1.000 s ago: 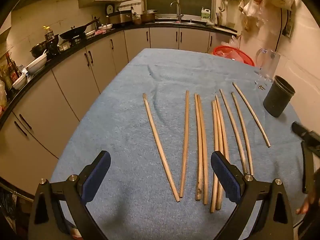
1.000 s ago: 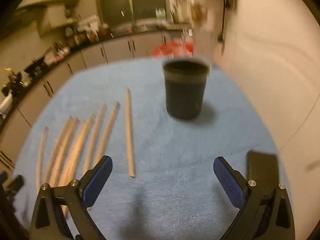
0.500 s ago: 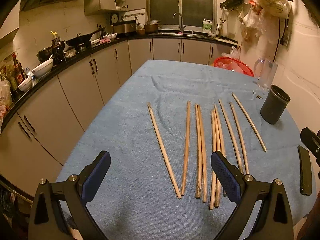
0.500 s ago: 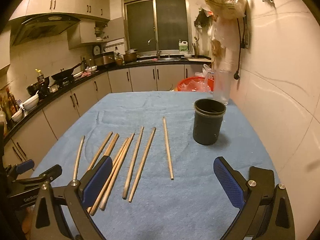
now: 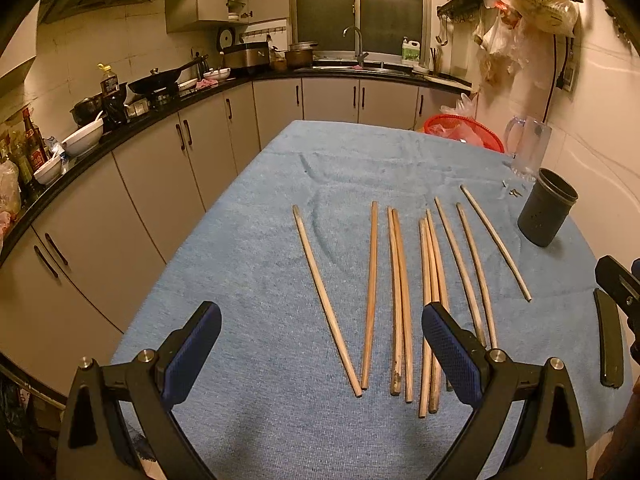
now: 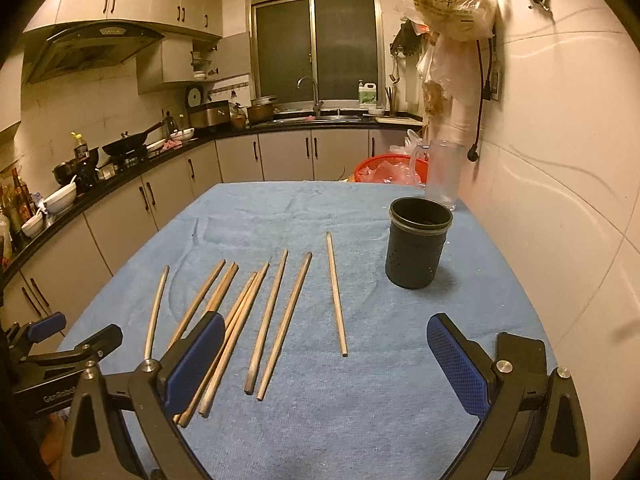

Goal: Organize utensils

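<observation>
Several wooden chopsticks (image 5: 400, 300) lie side by side on the blue towel-covered table (image 5: 260, 260); they also show in the right wrist view (image 6: 276, 312). A black cylindrical holder (image 5: 546, 214) stands upright at the right; in the right wrist view the holder (image 6: 416, 244) is beyond the chopsticks. My left gripper (image 5: 320, 356) is open and empty above the near ends of the chopsticks. My right gripper (image 6: 324, 364) is open and empty, above the towel near the table's front edge, with one separate chopstick (image 6: 336, 296) ahead of it.
A clear glass mug (image 6: 440, 172) stands behind the holder, near the wall. A red basket (image 5: 464, 132) sits past the table's far end. A flat black object (image 5: 608, 340) lies at the right table edge. Kitchen counters run along the left.
Both grippers have pulled back and tilted up, so more of the kitchen shows. The right wrist view went from close on the holder to a wider view. The chopsticks have not moved.
</observation>
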`<action>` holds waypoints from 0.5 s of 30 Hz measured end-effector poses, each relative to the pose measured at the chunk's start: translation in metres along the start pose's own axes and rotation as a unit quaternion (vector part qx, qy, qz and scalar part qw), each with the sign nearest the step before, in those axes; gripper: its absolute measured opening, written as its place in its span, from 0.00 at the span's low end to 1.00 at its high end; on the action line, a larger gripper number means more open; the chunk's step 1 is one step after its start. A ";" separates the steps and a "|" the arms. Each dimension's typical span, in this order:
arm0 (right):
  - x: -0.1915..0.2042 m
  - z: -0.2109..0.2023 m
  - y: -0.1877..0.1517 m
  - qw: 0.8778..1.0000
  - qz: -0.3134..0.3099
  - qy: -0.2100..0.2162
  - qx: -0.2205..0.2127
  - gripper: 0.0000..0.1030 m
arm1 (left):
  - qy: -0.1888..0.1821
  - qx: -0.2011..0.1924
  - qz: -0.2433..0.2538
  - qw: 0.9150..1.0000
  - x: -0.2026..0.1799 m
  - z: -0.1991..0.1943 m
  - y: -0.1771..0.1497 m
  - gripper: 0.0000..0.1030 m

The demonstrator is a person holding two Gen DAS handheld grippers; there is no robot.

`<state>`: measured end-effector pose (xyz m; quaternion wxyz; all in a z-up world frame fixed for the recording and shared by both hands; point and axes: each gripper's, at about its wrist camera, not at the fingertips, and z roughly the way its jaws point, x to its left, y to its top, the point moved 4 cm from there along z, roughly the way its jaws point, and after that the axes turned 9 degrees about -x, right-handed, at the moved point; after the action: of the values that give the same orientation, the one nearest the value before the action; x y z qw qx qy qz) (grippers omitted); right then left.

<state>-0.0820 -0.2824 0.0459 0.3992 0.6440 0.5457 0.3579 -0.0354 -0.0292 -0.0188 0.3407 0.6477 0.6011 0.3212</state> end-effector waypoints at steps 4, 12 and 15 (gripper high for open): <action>0.000 0.004 -0.003 1.000 0.001 -0.002 0.008 0.99 | 0.001 0.004 0.001 1.000 -0.001 0.003 -0.001 0.97; 0.001 0.006 -0.005 1.000 0.000 -0.004 0.012 0.99 | 0.002 0.008 0.002 1.000 -0.003 0.007 -0.005 0.97; 0.001 0.007 -0.005 1.000 0.001 -0.006 0.015 0.99 | 0.002 0.010 0.002 1.000 -0.004 0.008 -0.006 0.97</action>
<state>-0.0775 -0.2823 0.0383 0.3922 0.6526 0.5482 0.3462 -0.0325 -0.0329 -0.0280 0.3322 0.6514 0.6039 0.3172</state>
